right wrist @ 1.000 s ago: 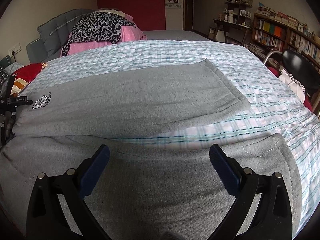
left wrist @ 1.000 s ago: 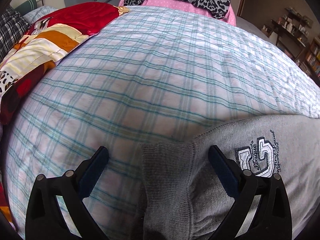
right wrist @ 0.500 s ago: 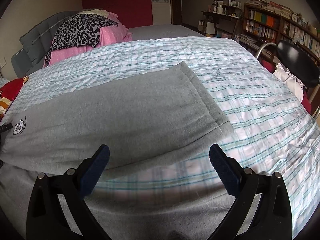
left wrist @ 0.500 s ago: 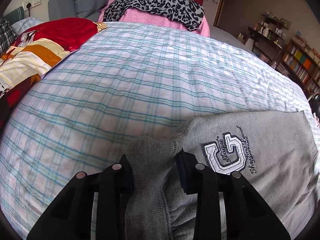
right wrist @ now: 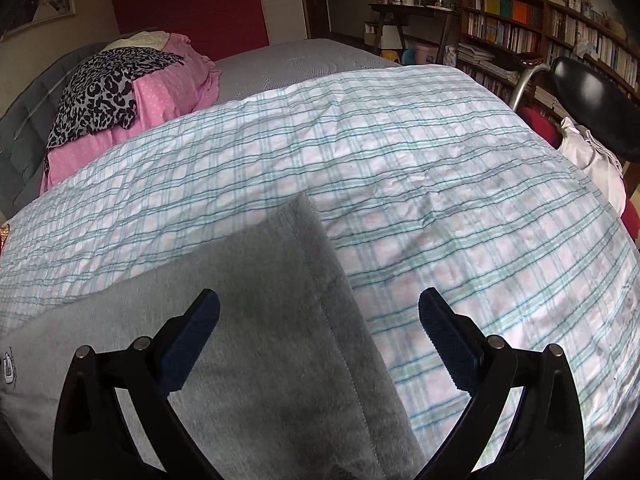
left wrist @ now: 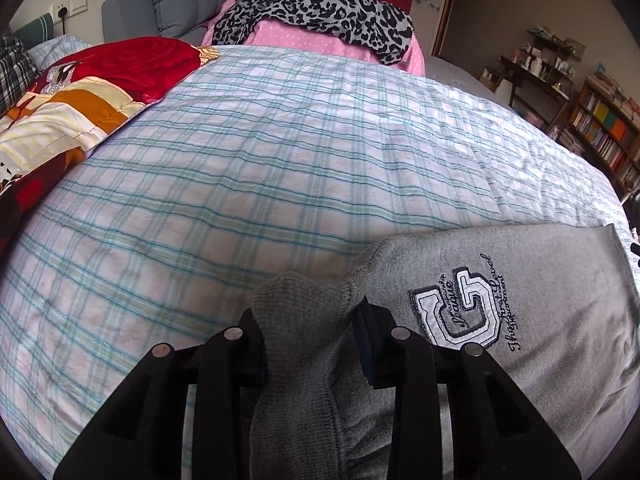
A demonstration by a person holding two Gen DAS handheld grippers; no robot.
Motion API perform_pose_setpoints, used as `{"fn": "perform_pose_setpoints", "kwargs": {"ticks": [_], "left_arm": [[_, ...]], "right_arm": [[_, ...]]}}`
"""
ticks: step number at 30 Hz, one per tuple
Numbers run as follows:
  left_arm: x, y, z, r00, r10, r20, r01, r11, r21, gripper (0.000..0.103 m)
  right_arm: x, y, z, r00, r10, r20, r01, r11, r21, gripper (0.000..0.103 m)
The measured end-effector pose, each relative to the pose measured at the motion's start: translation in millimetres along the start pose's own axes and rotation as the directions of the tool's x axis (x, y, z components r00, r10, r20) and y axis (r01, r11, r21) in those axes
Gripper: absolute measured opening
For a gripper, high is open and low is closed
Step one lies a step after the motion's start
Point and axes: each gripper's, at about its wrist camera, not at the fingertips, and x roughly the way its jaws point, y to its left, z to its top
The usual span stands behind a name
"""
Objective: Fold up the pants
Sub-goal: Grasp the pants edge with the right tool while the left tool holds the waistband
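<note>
Grey sweatpants [left wrist: 540, 264] with a white "G" logo patch [left wrist: 456, 312] lie flat on the plaid bedspread [left wrist: 260, 160]. My left gripper [left wrist: 310, 344] is shut on the ribbed waistband [left wrist: 296, 320], which bunches up between the pads. In the right wrist view the pant leg [right wrist: 256, 320] runs toward me, its hem edge [right wrist: 320, 264] pointing away. My right gripper [right wrist: 318, 332] is open just above the hem end, with the leg's edge between the fingers.
A red and orange quilt [left wrist: 80, 92] lies at the bed's left. A pink pile under a leopard-print cloth [left wrist: 320, 4] sits at the head. Bookshelves [right wrist: 540, 28], a black chair [right wrist: 588, 92] and a white bag [right wrist: 592, 160] stand beyond the right edge.
My left gripper closed on the waistband and lifted it slightly. My right gripper, still open, moved forward from the near pant leg to the far leg's hem.
</note>
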Motion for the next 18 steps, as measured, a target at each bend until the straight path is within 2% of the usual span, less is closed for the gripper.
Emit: {"fn": "perform_pose_setpoints", "kwargs": {"ticks": [5,7,9,12,14,16,17,18], "left_arm": [[2.5,3.0,0.1,1.000,-0.009,-0.006,0.009,1.000,-0.012,0.034],[3.3,3.6,0.4,1.000,-0.013,-0.007,0.013,1.000,-0.017,0.034],[4.1,4.2,0.3,1.000,-0.015,-0.009,0.015,1.000,-0.020,0.034],[5.0,4.3,0.8,1.000,-0.017,-0.011,0.017,1.000,-0.022,0.035],[5.5,4.6,1.1,1.000,-0.019,-0.012,0.019,1.000,-0.024,0.035],[5.6,4.6,1.3,1.000,-0.019,-0.012,0.018,1.000,-0.024,0.035],[5.6,4.7,1.3,1.000,-0.018,-0.012,0.018,1.000,-0.023,0.035],[5.9,4.5,1.7,1.000,-0.017,-0.012,0.017,1.000,-0.023,0.035]], "right_arm": [[36.2,9.6,23.9,0.999,0.022,-0.042,-0.022,1.000,0.006,0.100],[49.4,13.1,32.4,0.997,0.034,-0.063,-0.034,0.999,0.006,0.088],[63.2,13.1,38.0,0.994,0.056,-0.090,-0.055,0.998,0.020,0.080],[80.0,10.2,41.9,0.989,0.105,-0.109,-0.100,0.994,0.050,0.077],[84.5,8.3,43.2,0.991,0.090,-0.101,-0.085,0.995,0.052,0.063],[85.8,5.7,44.0,0.992,0.079,-0.094,-0.074,0.996,0.056,0.035],[85.5,4.2,43.9,0.992,0.089,-0.094,-0.083,0.995,0.062,0.033],[83.8,3.8,43.7,0.991,0.094,-0.090,-0.089,0.994,0.059,0.027]]}}
